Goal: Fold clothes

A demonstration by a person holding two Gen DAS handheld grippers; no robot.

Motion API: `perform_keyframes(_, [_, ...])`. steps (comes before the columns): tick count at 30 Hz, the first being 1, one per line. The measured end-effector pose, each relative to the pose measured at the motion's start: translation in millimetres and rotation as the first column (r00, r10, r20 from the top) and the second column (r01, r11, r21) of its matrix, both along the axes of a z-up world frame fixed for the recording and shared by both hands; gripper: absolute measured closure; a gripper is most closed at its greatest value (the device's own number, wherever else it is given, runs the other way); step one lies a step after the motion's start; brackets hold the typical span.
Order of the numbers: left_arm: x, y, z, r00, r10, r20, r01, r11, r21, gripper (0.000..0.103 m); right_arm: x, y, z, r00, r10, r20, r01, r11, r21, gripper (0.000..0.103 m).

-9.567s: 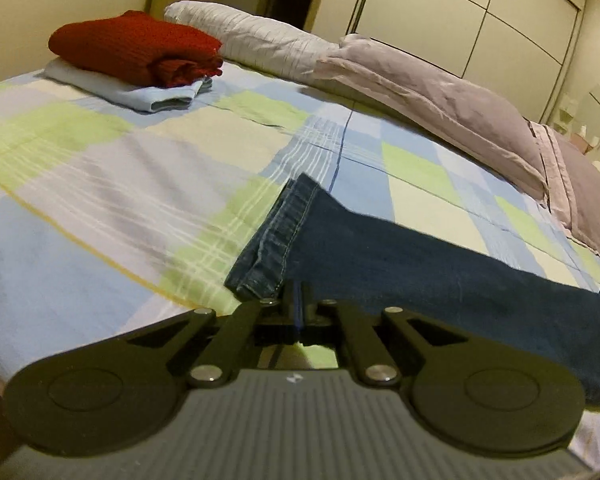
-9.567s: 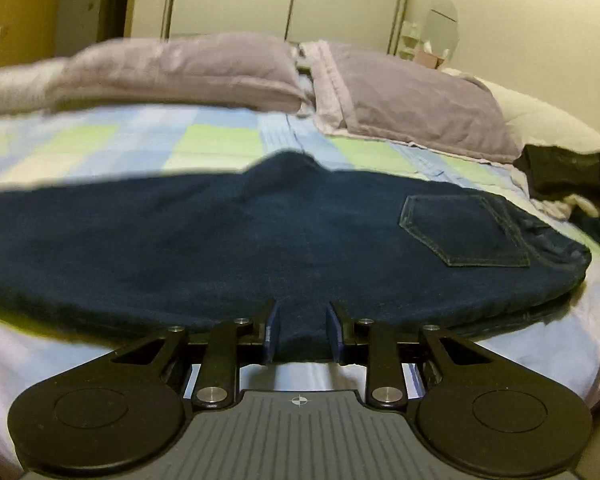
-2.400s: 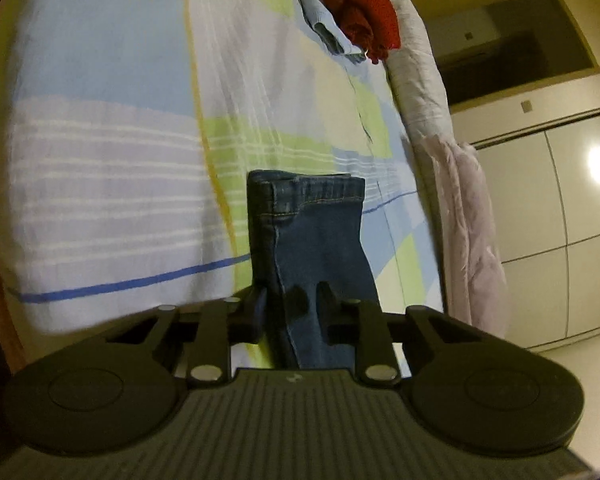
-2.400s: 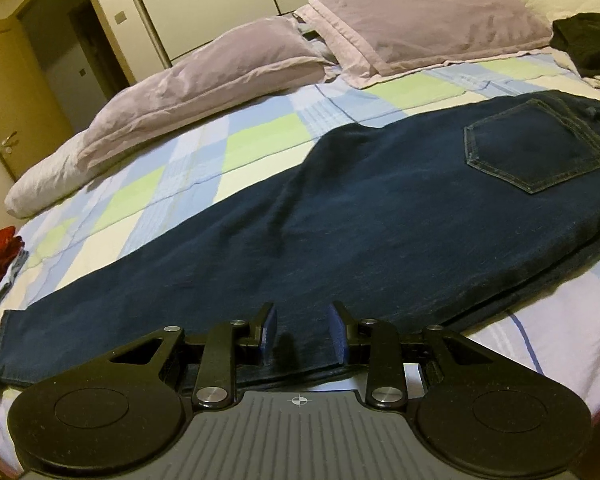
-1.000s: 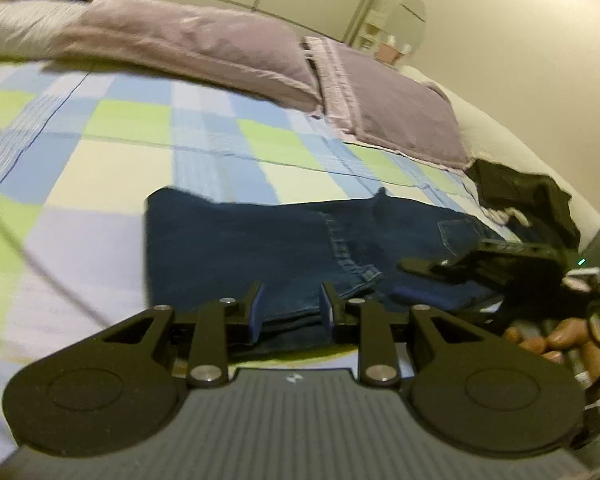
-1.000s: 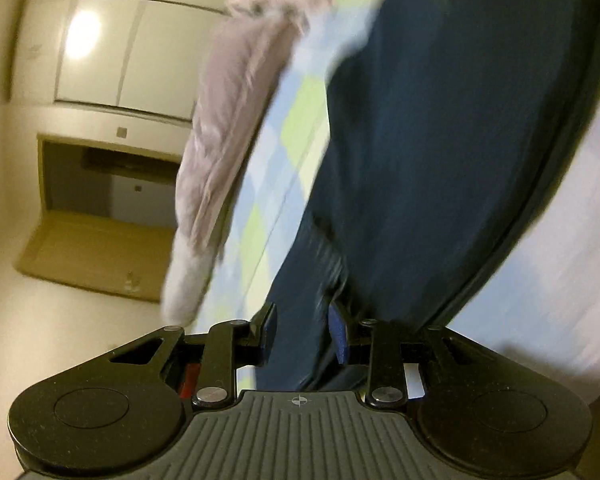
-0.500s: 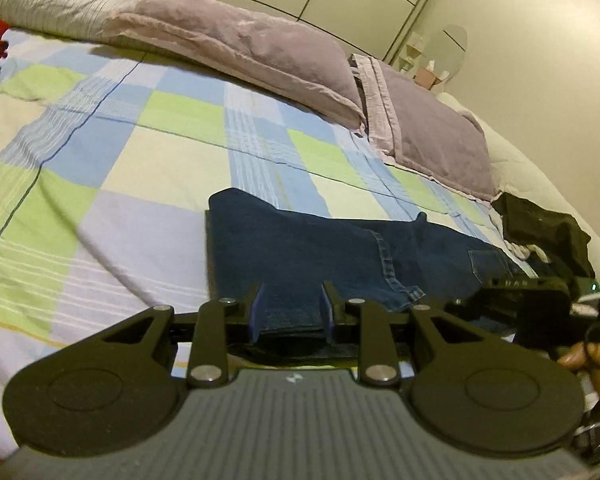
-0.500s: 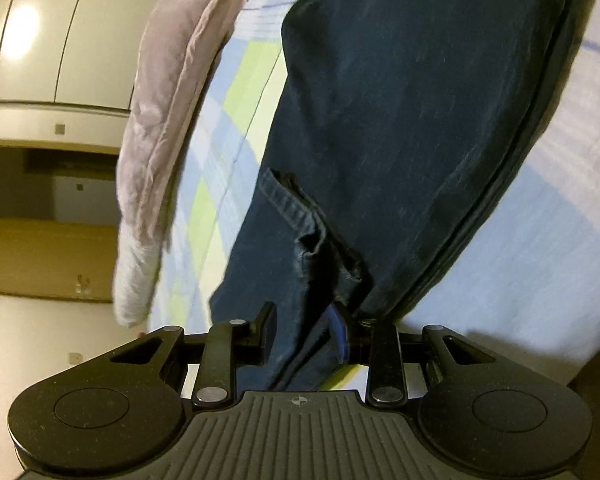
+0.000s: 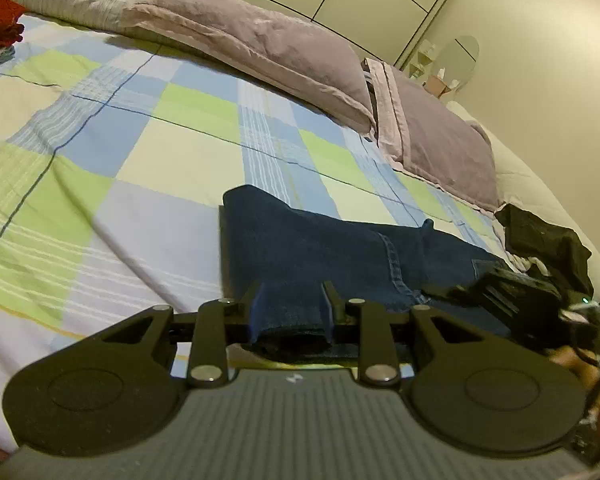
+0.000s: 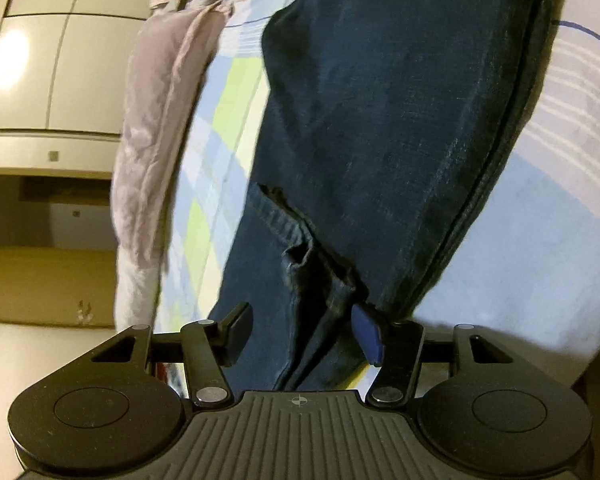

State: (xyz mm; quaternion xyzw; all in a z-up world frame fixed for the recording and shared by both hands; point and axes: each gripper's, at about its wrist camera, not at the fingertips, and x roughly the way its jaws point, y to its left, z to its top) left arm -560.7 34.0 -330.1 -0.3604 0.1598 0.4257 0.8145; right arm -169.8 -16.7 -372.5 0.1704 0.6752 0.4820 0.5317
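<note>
Right gripper (image 10: 302, 334) jaws are opening now, after pinching the jeans (image 10: 400, 120) half a second back.
Denim's lying slack between its fingers; left gripper (image 9: 292, 312) is clamping the folded near edge on the bedsheet (image 9: 100, 152), its fold underneath hidden.

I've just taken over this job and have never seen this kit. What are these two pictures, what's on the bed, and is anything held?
No robot here: a person holds a two-finger gripper in each hand, and each carries a camera looking along its fingers. The left camera shows the left gripper shut on the near edge of the jeans, which lie folded over on the checked bed sheet in front of the pillows. The right camera is rolled sideways: the right gripper is opening, denim between its jaws but not clamped.
</note>
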Motion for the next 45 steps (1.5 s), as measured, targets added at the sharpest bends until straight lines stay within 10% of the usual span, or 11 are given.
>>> perform_keyframes(2, [0.3,-0.7,-1.0,1.000,0.000,-0.001,0.000,1.000,-0.004,0.079,-4.1,11.0,-3.3,0.999,0.005,0.034,-0.005,1.000,0.011,0.045])
perform_keyframes(4, [-0.1,-0.4,-1.0,1.000,0.003,0.002,-0.003,1.000,-0.005,0.079,-8.9,17.2,0.8,0.992,0.047,0.113,-0.053,0.998,0.044,0.081])
perform_keyframes(11, [22.9,10.1,8.5,0.998,-0.054,0.032,0.053,0.998,0.037,0.080,-13.4,-18.8,55.3,0.863,-0.026,0.505,-0.189,0.909,0.371,0.088])
perform_keyframes(13, [40.8,15.0,4.9,0.996,-0.091,0.023,0.090,0.995,0.038,0.080,3.6,-33.7,48.8,0.842,-0.094,0.531,-0.121,0.927,0.356,0.088])
perform_keyframes(19, [89.9,20.9,-14.7,0.986,-0.161,-0.044,0.161,0.987,-0.002,0.083,60.0,-36.0,-10.1,0.920,-0.090,0.382,0.023,0.984,0.178,0.087])
perform_keyframes(24, [94.8,22.2,-19.8,0.986,-0.158,-0.059,0.158,0.987,-0.011,0.083,56.7,-45.5,18.2,0.871,-0.140,0.471,-0.010,0.953,0.303,0.088])
perform_keyframes(31, [96.9,26.2,-30.7,0.983,-0.158,-0.093,0.155,0.987,-0.039,0.083,73.9,-42.2,-6.6,0.898,-0.092,0.431,0.021,0.986,0.166,0.087])
perform_keyframes(36, [96.4,32.6,-25.7,0.981,-0.140,-0.134,0.140,0.990,-0.008,0.083,66.1,-25.1,0.6,0.857,-0.014,0.515,-0.030,0.997,0.077,0.082])
perform_keyframes(38, [96.8,39.8,-22.0,0.979,-0.125,-0.158,0.128,0.992,0.008,0.083,58.2,-28.0,19.2,0.797,-0.026,0.603,-0.022,0.997,0.072,0.078])
perform_keyframes(43, [109.0,69.3,-15.7,0.975,-0.103,-0.195,0.115,0.992,0.048,0.087,23.7,3.2,58.0,0.473,0.016,0.881,-0.092,0.995,0.032,0.078])
perform_keyframes(45, [119.2,80.3,-14.3,0.973,-0.114,-0.203,0.132,0.988,0.080,0.089,11.9,22.5,56.0,0.433,0.078,0.898,-0.204,0.979,0.013,0.078])
